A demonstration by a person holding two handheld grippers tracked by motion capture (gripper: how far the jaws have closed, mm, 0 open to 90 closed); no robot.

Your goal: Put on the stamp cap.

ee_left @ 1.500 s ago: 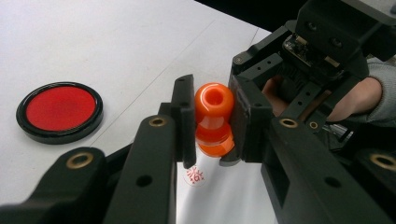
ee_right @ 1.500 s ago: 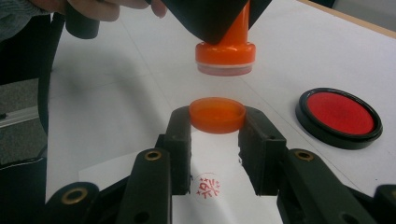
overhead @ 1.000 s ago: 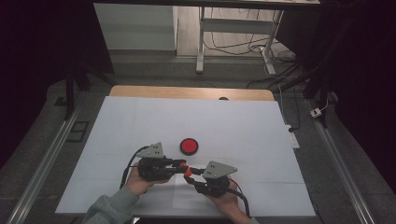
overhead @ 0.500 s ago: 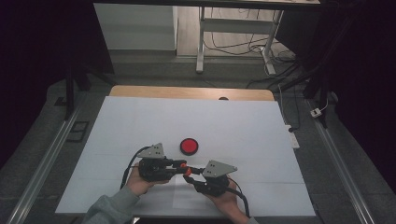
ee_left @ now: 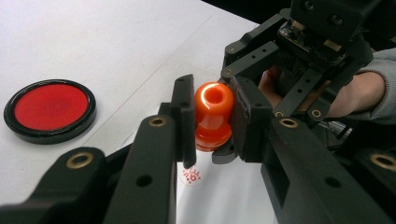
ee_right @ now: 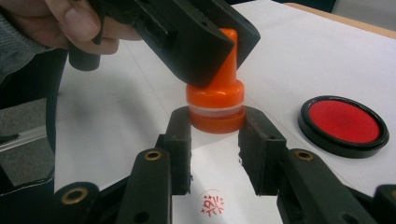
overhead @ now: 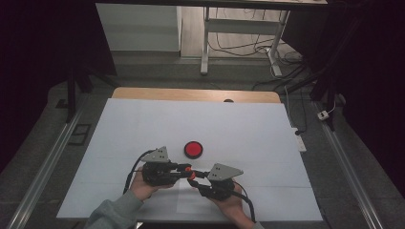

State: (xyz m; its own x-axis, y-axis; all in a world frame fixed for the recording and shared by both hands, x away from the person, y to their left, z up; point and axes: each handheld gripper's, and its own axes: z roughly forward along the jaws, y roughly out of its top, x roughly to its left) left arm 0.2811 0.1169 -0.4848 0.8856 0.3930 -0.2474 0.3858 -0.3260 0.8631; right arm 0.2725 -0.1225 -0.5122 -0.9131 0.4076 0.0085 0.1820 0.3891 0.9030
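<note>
An orange stamp (ee_left: 213,112) with a knob handle and a wider round base (ee_right: 215,112) hangs just above the white table. My left gripper (ee_left: 212,119) is shut on its handle, one pad on each side. My right gripper (ee_right: 217,126) is shut on the base ring below. In the high view both grippers meet tip to tip at the stamp (overhead: 189,171), left gripper (overhead: 185,169) from the left and right gripper (overhead: 195,177) from the right. A red stamped mark (ee_right: 211,204) shows on the paper under the stamp.
A round red ink pad (overhead: 193,149) in a black case lies open just beyond the grippers, also seen as the ink pad (ee_left: 50,109) at the left. The white table top (overhead: 143,129) ends in a wooden far edge (overhead: 191,94). Cables trail back from both grippers.
</note>
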